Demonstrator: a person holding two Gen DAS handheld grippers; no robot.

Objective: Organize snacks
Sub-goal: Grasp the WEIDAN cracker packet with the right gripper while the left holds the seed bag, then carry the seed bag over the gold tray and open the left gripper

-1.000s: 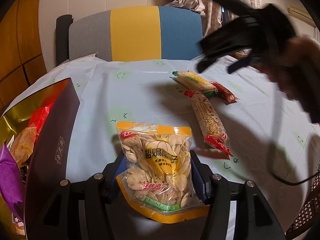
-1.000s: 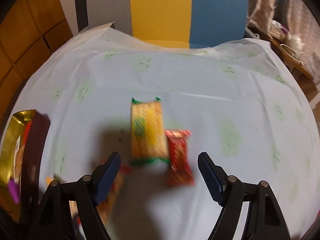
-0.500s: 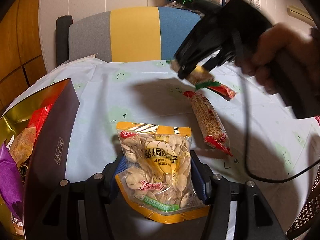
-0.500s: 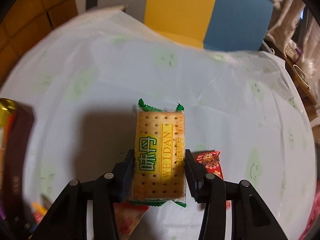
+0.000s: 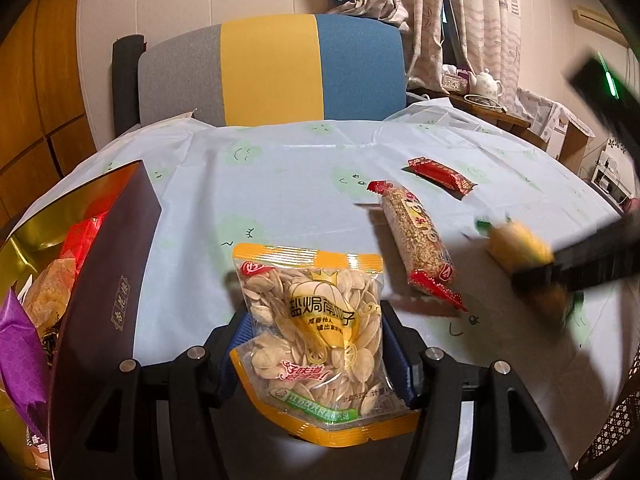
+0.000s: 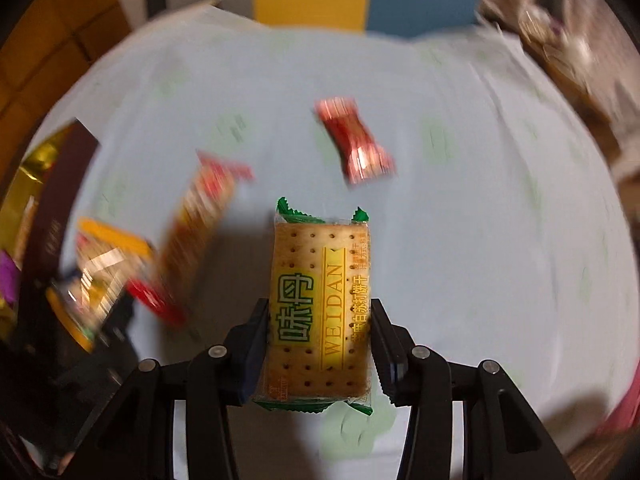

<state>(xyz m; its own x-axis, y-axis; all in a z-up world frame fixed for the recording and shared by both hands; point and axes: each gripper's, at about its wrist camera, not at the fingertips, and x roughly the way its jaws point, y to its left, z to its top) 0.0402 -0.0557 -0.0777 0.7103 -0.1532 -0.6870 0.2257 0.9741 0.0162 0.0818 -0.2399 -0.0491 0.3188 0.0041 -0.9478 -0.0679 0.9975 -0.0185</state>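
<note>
My left hand-held gripper [image 5: 316, 364] is clamped on the bag of pumpkin seeds [image 5: 314, 332], its pads pressing both side edges of the bag, which stands upright above the near part of the table [image 5: 280, 184]. My right hand-held gripper [image 6: 318, 348] is clamped on the cracker packet [image 6: 320, 312], gripping its long edges with the green crimped end pointing away; in the left wrist view I see that packet [image 5: 520, 246] blurred at the right, lifted off the cloth.

To the left I see the gift box [image 5: 104, 280], dark-walled with a gold lining, its near wall standing just beside the seed bag's left edge. Red, orange and purple packets lie inside it. Between the box wall and the bag there is a narrow strip of bare cloth.

The sesame bar [image 5: 416, 240] lies on the table right of the bag, running near to far, its near red end close to the bag's top right corner. The small red packet [image 5: 440, 174] lies farther off to the right, apart from the bar. The far middle of the table is open cloth up to the chair [image 5: 272, 68] at its far edge.
</note>
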